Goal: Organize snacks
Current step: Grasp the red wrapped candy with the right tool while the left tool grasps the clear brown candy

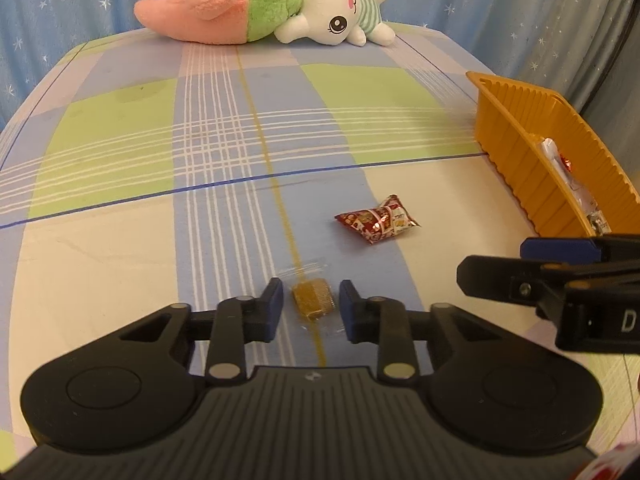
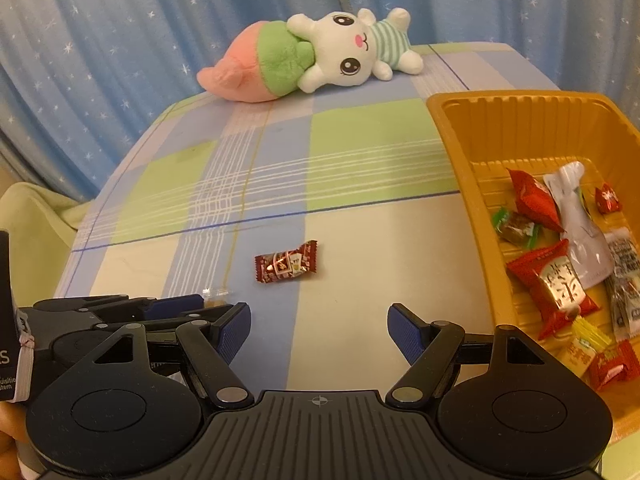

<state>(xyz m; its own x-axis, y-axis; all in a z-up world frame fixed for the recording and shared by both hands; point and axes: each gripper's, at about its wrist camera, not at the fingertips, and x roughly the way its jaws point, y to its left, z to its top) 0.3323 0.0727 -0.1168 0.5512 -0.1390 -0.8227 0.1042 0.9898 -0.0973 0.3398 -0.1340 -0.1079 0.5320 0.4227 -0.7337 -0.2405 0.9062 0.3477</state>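
- The small snack point(image 1: 312, 300) was a ribbed, golden-brown block sealed in a clear wrapper whose crimped ends spread out past it. It lay on the checked cloth point(image 1: 120, 240), on a thin yellow stripe.
- The left gripper point(image 1: 308, 292) had its blue pads on either side of that snack. A narrow gap showed on each side, so the jaws stood apart and were not pinching the block.
- A red foil packet point(image 1: 378, 220) with cartoon pictures lay on the cloth a little beyond it, well short of the orange tray point(image 1: 520, 148).
- The right gripper point(image 2: 318, 320) stood wide open over bare cloth beside the tray, with nothing between its jaws.
- The tray held red, white, yellow and clear packets. Their print was too small to read.
- A white "D" showed on the right gripper's body, and an "S" on a label on the left one.
- A plush rabbit point(image 1: 332, 12) lay at the far edge.
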